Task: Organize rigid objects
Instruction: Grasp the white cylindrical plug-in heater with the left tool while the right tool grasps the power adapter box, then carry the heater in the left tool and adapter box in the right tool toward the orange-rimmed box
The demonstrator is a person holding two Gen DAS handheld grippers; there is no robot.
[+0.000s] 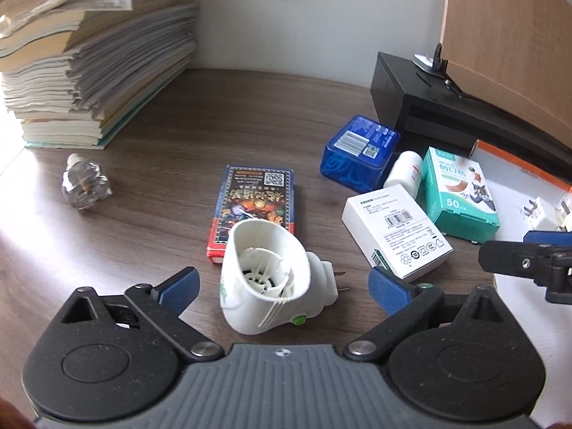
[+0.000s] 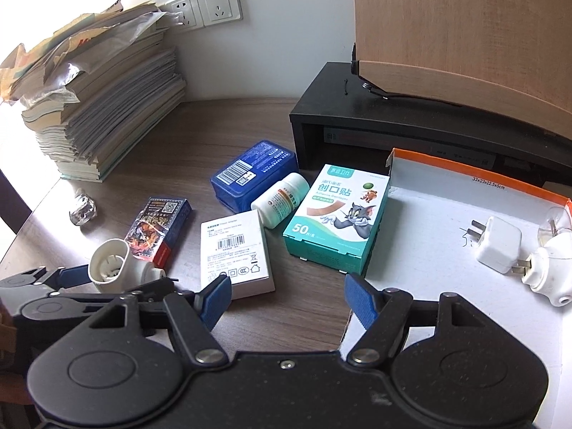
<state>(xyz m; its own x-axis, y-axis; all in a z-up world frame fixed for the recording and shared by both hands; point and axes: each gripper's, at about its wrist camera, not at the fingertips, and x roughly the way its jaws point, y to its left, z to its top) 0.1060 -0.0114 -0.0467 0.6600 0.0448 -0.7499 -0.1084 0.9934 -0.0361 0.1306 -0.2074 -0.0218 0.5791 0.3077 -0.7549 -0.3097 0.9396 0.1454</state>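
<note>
The white plug-in heater [image 1: 266, 279] lies on its side on the wooden desk [image 1: 171, 150], between the spread fingers of the left tongs [image 1: 282, 286], touching neither pad, just near of a card box [image 1: 252, 211]. The right tongs [image 2: 286, 300] hang spread and empty above the desk, beside a white tray [image 2: 429, 214] holding a charger [image 2: 495, 245].

My left hand-held gripper [image 1: 282, 287] straddles the white plug-in vaporizer [image 1: 266, 282] on the brown wooden surface [image 1: 178, 186]; behind it lies the dark printed card box [image 1: 254, 207], right of that the white barcoded carton [image 1: 395, 230].
</note>
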